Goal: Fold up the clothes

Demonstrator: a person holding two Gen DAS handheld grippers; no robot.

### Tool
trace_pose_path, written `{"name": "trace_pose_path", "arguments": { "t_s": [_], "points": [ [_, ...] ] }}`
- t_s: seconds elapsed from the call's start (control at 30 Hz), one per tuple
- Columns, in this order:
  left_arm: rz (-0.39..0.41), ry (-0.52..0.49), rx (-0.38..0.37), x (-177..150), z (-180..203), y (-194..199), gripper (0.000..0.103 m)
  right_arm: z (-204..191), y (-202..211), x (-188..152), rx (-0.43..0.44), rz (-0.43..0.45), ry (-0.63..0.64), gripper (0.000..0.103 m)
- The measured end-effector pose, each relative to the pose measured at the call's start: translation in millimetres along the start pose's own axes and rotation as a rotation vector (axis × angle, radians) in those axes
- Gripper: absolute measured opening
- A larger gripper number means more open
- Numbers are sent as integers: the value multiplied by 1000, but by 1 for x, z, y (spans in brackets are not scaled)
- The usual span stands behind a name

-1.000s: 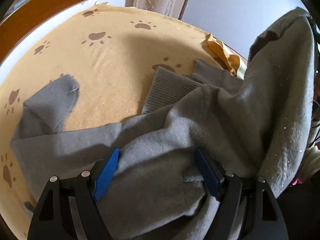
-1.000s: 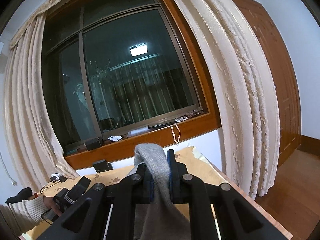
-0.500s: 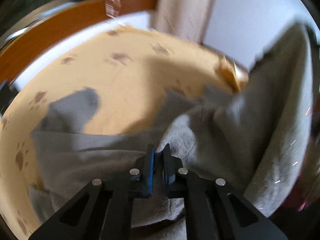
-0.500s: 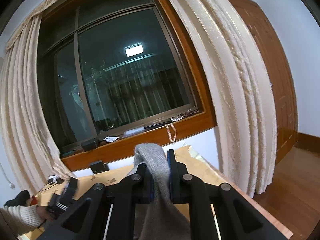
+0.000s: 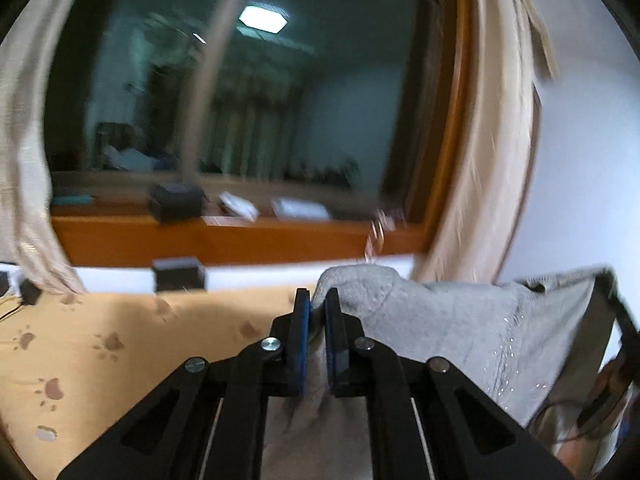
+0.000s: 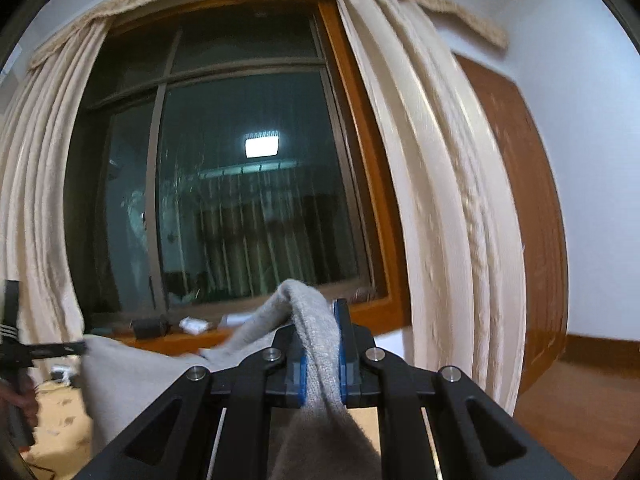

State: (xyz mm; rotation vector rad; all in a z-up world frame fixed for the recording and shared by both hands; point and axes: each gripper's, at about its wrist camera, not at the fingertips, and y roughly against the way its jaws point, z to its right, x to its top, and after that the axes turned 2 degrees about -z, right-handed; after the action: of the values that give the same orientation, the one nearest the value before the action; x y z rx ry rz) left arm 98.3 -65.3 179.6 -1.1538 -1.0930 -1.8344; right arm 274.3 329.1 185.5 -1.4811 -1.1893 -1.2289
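Grey sweater (image 5: 460, 320) | clamped: left gripper (image 5: 317, 300), right gripper (image 6: 318, 312) | lifted

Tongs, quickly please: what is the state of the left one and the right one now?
Left tongs: closed on the grey sweater.
Right tongs: closed on the same grey sweater, another part.

A room in a home: cream curtains (image 6: 452, 184) frame a wood-trimmed window (image 6: 256, 184) dark with night, a wooden door (image 6: 532, 216) stands on the right, and a paw-print blanket (image 5: 100, 344) covers the work surface below the cluttered sill (image 5: 224, 232).
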Motion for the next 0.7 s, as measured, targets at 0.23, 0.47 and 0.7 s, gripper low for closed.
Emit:
{"name": "trace_pose_path", "arguments": {
  "t_s": [0.23,0.47,0.7],
  "points": [
    [298,-6,62,40,-2,99,5,-31,-12,40,30,141,-47,11],
    [236,-43,2,67,-9,151,5,-85,2,60,116,245,5,11],
    [-141,-93,-272,21,-2,84,73,-122,50,40,72,385,151,11]
  ]
}}
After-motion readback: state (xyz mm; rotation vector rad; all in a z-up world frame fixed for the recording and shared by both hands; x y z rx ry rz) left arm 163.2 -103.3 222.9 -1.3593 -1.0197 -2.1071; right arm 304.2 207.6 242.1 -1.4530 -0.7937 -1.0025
